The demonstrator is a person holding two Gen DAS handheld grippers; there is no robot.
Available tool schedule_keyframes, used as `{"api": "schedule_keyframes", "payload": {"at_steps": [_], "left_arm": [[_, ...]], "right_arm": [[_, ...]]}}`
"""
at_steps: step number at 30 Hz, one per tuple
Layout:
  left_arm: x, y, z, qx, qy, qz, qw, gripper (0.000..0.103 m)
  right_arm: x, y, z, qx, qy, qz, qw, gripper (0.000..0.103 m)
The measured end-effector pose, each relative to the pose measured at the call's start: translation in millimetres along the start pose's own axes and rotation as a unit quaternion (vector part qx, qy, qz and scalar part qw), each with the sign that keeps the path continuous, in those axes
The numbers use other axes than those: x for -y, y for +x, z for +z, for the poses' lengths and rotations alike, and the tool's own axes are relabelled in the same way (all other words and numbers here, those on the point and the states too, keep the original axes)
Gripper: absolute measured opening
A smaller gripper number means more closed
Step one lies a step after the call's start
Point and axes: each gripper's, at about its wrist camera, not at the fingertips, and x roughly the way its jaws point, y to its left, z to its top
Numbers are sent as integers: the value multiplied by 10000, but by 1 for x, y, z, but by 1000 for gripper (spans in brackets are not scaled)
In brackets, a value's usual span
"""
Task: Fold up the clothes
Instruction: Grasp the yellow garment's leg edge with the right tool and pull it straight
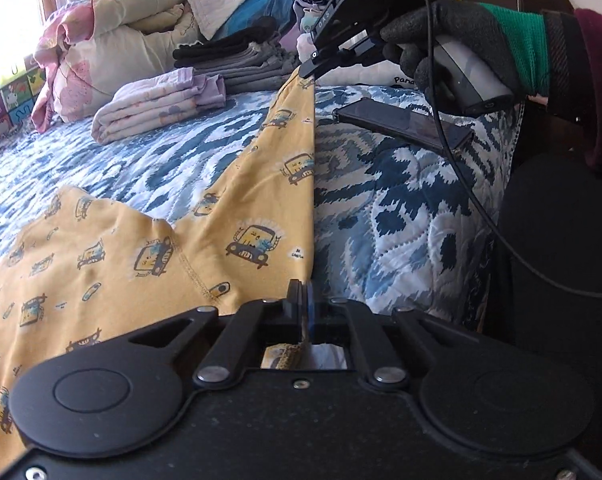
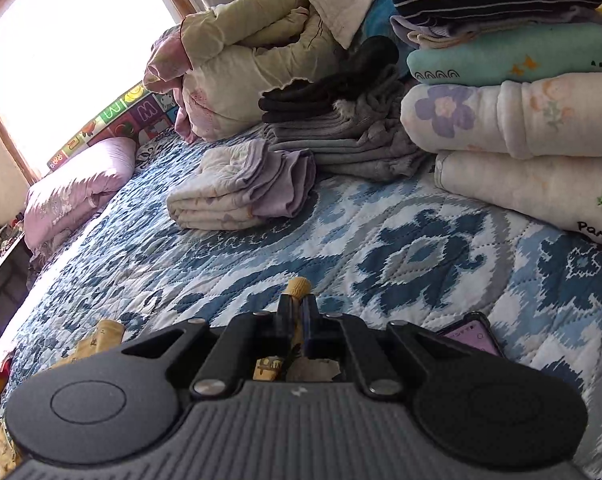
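Note:
A yellow garment point(image 1: 149, 248) printed with small cartoon cars lies partly on the blue and white quilt point(image 1: 401, 216). My left gripper point(image 1: 303, 292) is shut on its near edge. My right gripper point(image 1: 307, 70), held by a gloved hand, is shut on the far end of the same edge and lifts it, so the edge runs taut between the two. In the right wrist view the right gripper point(image 2: 297, 304) pinches a yellow ribbed cuff point(image 2: 299, 286), and more yellow cloth point(image 2: 101, 336) hangs at lower left.
A dark phone point(image 1: 405, 124) lies on the quilt beside the garment; it also shows in the right wrist view point(image 2: 467, 338). Folded piles stand behind: a lilac one point(image 2: 241, 188), a grey and black one point(image 2: 341, 136), a tall pastel stack point(image 2: 513, 116). Bedding point(image 2: 253, 56) is heaped near the window.

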Motion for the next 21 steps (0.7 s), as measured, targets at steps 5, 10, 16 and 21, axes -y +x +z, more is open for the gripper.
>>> {"api": "schedule_keyframes", "payload": {"at_steps": [5, 10, 16, 21], "left_arm": [[-10, 2, -1, -34, -484, -255, 9985, 1], [-14, -1, 1, 48, -736, -372, 9966, 1], [-13, 3, -1, -25, -759, -389, 9964, 1], [-18, 6, -2, -81, -897, -421, 9950, 1]], "right_arm": [[6, 13, -8, -419, -351, -512, 9972, 13], [-1, 4, -1, -190, -568, -707, 9957, 35], [-21, 43, 13, -686, -1257, -500, 9884, 36], [-31, 79, 8, -1075, -1759, -520, 9771, 35]]}}
